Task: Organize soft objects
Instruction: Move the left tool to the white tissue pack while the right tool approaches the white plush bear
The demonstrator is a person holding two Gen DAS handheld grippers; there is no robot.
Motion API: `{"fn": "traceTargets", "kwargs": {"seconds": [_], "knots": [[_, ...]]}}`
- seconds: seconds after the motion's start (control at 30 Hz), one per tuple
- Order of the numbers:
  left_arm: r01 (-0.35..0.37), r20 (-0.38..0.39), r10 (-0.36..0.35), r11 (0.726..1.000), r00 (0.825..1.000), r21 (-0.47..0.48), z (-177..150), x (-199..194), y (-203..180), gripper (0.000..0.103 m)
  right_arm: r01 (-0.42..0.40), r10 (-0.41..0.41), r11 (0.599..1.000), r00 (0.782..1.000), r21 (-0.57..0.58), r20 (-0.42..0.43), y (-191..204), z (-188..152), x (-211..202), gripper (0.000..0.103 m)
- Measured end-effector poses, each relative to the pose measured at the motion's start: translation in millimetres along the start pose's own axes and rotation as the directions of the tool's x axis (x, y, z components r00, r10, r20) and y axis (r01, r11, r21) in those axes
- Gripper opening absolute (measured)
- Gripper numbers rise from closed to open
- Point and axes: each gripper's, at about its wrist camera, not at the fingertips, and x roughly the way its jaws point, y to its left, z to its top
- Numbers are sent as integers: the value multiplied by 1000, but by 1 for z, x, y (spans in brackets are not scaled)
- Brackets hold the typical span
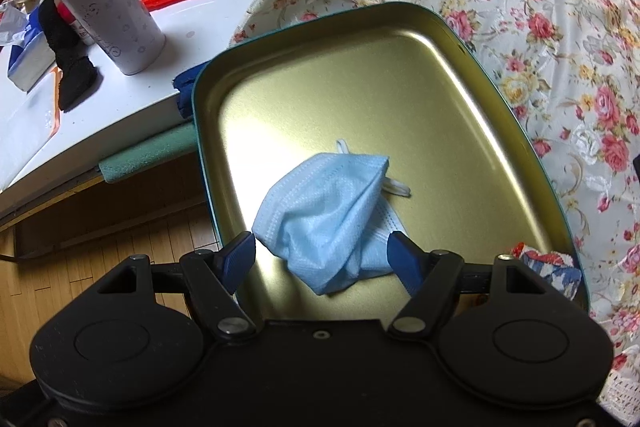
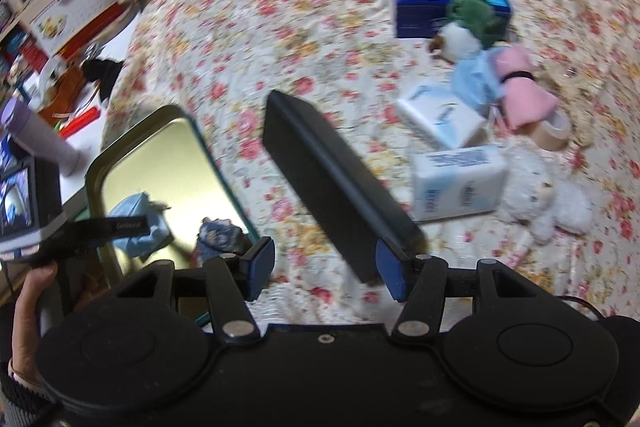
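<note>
The left gripper [image 1: 322, 259] stands apart, its 2 blue pads either side of a crumpled blue face mask [image 1: 326, 217] lying low in the gold tray [image 1: 400, 79], not pressing it. The right gripper [image 2: 324, 269] is apart too; a flat black case [image 2: 332, 183] leans against its right pad, and whether it is clamped I cannot tell. Soft toys [image 2: 536, 195] and tissue packs [image 2: 460, 187] lie at right on the flowered bedspread [image 2: 280, 27]

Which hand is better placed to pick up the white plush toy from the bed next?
Right, probably. The right gripper is open above the bedspread and faces the white plush toy; the left gripper is over the tray, around the mask.
</note>
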Motion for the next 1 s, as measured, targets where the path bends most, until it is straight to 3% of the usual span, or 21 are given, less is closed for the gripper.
{"fn": "traceTargets", "kwargs": {"seconds": [0.3, 0.47, 1.0], "knots": [[4, -38, -2, 999, 999, 41, -8, 6, -10, 69, 47, -49, 994, 998, 99, 27, -53, -4, -10, 56], [2, -16, -1, 998, 1000, 66, -13, -4, -16, 69, 67, -74, 985, 997, 157, 38, -84, -8, -14, 57], [77, 65, -86, 988, 994, 135, -20, -63, -49, 69, 161, -183, 932, 982, 324, 38, -176, -9, -18, 59]]}}
